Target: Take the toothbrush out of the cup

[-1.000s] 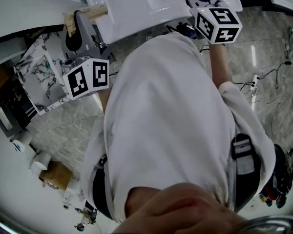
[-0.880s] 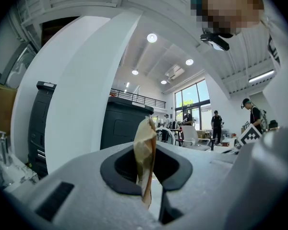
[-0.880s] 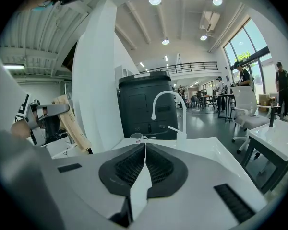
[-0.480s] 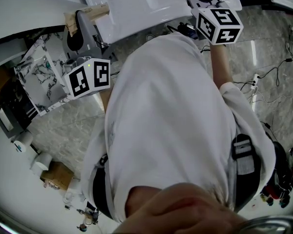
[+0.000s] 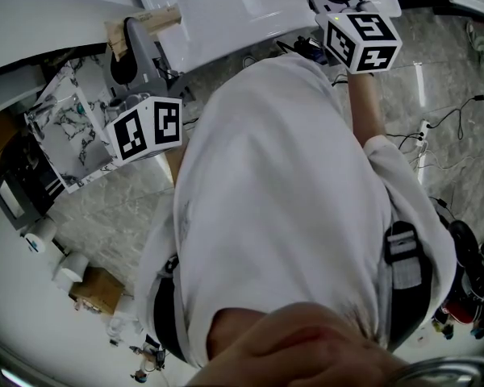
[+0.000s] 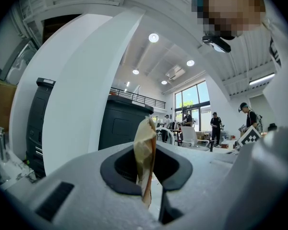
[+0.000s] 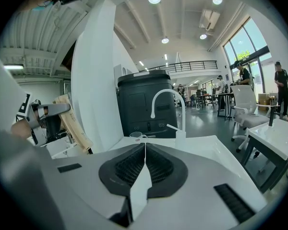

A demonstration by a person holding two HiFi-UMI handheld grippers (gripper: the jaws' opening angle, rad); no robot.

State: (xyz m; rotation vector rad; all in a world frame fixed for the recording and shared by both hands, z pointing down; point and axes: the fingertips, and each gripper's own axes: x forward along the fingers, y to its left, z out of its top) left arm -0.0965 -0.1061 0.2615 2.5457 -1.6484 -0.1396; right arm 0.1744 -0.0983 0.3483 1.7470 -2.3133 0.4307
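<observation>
1. Left fingers (image 6: 122, 169) were clenched on the toothbrush (image 6: 145, 157), a flat tan strip that I took for a paper-wrapped brush. It stood upright between the pads of the left gripper (image 6: 146, 150) and poked out above them.
2. Right fingers (image 7: 127, 169) were pressed together with nothing between them, so the right gripper (image 7: 144, 146) was empty.
3. The cup (image 7: 137, 135) sat beyond the right fingertips and well apart from them, on the white counter (image 7: 206, 147) just beside the faucet (image 7: 165, 99). The toothbrush was off to the left of the right fingers, clear of the cup. I judged the extraction done.
4. Risk: the pads pinched only a short stretch of the strip, with the rest overhanging. A quick wrist swing could have pivoted it in the pads or let it slide out.
5. Risk: if the tan skin was a loose sleeve, the pads held paper, not brush. The brush could have dropped out of the bottom.
6. Risk: the counter edge lay near the left fingertips, and I couldn't tell the clearance. A bump there could have knocked the strip loose.
7. Risk: the right fingers pointed at the cup and faucet. A careless push forward would have tipped the cup.
</observation>
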